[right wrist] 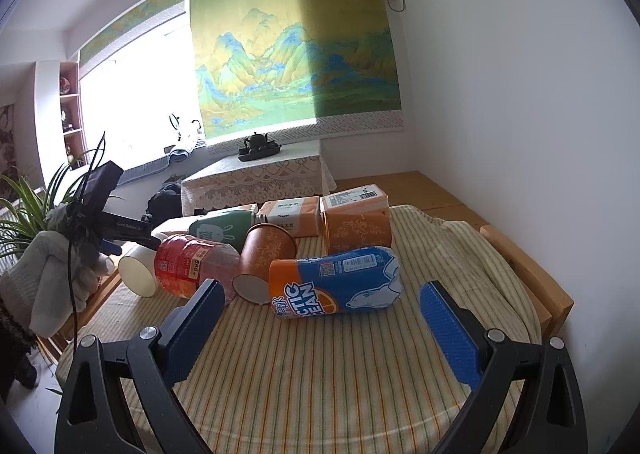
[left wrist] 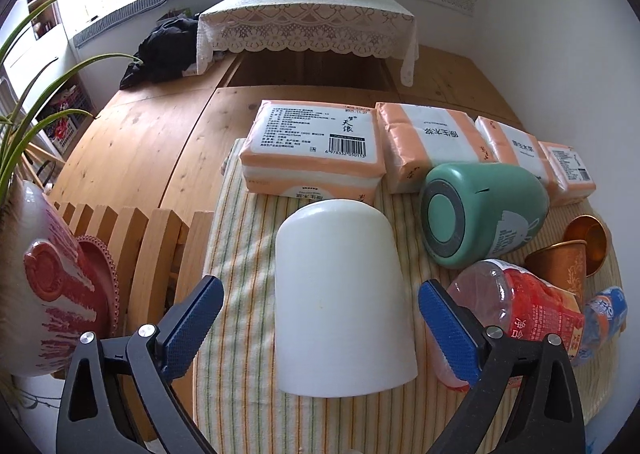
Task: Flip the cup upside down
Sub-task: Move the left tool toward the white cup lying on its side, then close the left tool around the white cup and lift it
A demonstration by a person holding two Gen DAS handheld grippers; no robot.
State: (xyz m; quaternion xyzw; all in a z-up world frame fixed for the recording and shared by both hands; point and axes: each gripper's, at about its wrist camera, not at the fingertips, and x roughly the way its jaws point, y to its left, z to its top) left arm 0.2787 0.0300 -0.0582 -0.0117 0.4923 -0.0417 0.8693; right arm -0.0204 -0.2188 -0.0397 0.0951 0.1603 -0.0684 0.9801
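A plain white cup (left wrist: 340, 302) lies on the striped cloth (left wrist: 248, 254), tilted, its flat end toward the camera in the left wrist view. My left gripper (left wrist: 320, 318) is open, with a blue pad on each side of the cup and a gap on both sides. In the right wrist view the white cup (right wrist: 138, 272) shows at the left with the left gripper's body behind it. My right gripper (right wrist: 320, 318) is open and empty above the cloth, in front of a lying orange and blue bottle (right wrist: 340, 280).
A green flask (left wrist: 480, 214), a red-labelled bottle (left wrist: 520, 310) and two copper cups (left wrist: 568, 254) lie right of the white cup. Tissue packs (left wrist: 316, 146) line the back. A wooden rack with a red bowl (left wrist: 52, 286) stands at the left.
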